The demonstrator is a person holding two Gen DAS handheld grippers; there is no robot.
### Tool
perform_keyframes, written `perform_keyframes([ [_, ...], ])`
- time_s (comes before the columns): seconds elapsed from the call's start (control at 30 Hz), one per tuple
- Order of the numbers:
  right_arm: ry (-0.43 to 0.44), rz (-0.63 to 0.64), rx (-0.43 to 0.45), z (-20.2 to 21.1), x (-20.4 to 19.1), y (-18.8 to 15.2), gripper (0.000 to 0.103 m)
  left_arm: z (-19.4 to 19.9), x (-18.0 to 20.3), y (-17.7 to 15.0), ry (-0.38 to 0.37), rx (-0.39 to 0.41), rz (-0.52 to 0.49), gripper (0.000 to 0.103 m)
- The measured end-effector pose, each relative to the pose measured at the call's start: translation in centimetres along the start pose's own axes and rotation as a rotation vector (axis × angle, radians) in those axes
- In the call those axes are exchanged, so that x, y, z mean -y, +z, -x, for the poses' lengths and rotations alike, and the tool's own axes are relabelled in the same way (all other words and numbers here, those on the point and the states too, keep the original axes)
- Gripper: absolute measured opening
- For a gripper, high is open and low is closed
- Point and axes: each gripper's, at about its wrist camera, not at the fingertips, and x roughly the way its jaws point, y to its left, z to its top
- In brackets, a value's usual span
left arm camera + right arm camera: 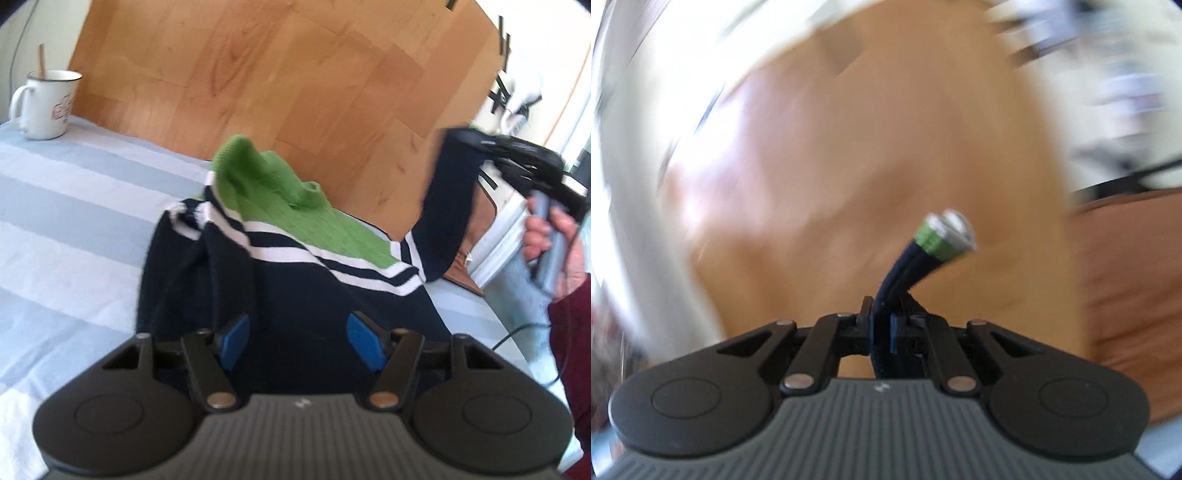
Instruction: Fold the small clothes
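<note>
The right gripper (882, 328), jaws pinched on a navy sleeve (448, 199), lifts it off the table's right edge. The left gripper (301, 336) hovers with jaws spread over the navy, white-striped, green-topped sweater (280, 266) on the striped cloth (74, 229); a mug (44, 103) stands at the far left corner.

The left wrist view looks forward and down from close above the navy, green and white knitted sweater (280, 266) on the pale blue striped cloth (74, 206). The right wrist view faces the blurred wooden floor (871, 147). Both share the sweater's sleeve (923, 251) and that floor
</note>
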Motion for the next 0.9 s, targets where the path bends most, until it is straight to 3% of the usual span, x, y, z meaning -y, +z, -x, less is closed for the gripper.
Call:
perform_keyframes([
  [0.1, 0.052, 0.132, -0.275, -6.8, -4.5, -6.0, 0.018, 0.4, -0.3, -0.1, 0.005, 0.003, 0.004, 0.06],
  [0.17, 0.016, 0.173, -0.496, -10.3, -5.7, -10.3, 0.018, 1.0, -0.5, -0.2, 0.005, 0.008, -0.001, 0.062],
  [0.2, 0.001, 0.171, -0.56, -10.9, -5.6, -11.7, 0.019, 1.3, -0.6, -0.4, 0.006, 0.013, -0.006, 0.064],
  [0.23, 0.005, 0.144, -0.559, -10.6, -5.1, -12.0, 0.021, 1.6, -0.6, -0.4, 0.007, 0.02, -0.009, 0.068],
  [0.3, 0.019, 0.053, -0.51, -9.1, -4.0, -10.9, 0.041, 2.2, -0.9, -0.7, -0.004, 0.026, -0.001, 0.071],
  [0.4, 0.042, -0.011, -0.433, -6.7, -4.8, -8.6, 0.042, 3.5, -1.3, -1.5, -0.053, 0.035, 0.012, 0.071],
  [0.5, 0.133, 0.0, -0.434, -4.5, -6.9, -7.6, 0.042, 5.7, -1.5, -2.6, -0.063, 0.061, -0.003, 0.071],
  [0.63, 0.267, 0.036, -0.49, -2.4, -11.3, -8.7, 0.043, 9.4, -1.9, -5.0, -0.047, 0.081, -0.005, 0.072],
  [0.73, 0.346, 0.023, -0.572, -1.9, -14.0, -10.9, 0.056, 11.7, -2.2, -7.0, -0.048, 0.086, 0.014, 0.074],
  [0.77, 0.355, 0.005, -0.608, -2.6, -14.4, -11.7, 0.064, 12.2, -2.2, -7.6, -0.046, 0.087, 0.018, 0.074],
  [0.9, 0.365, 0.014, -0.726, -1.8, -17.2, -15.0, 0.066, 13.5, -2.2, -9.4, -0.045, 0.085, 0.029, 0.074],
])
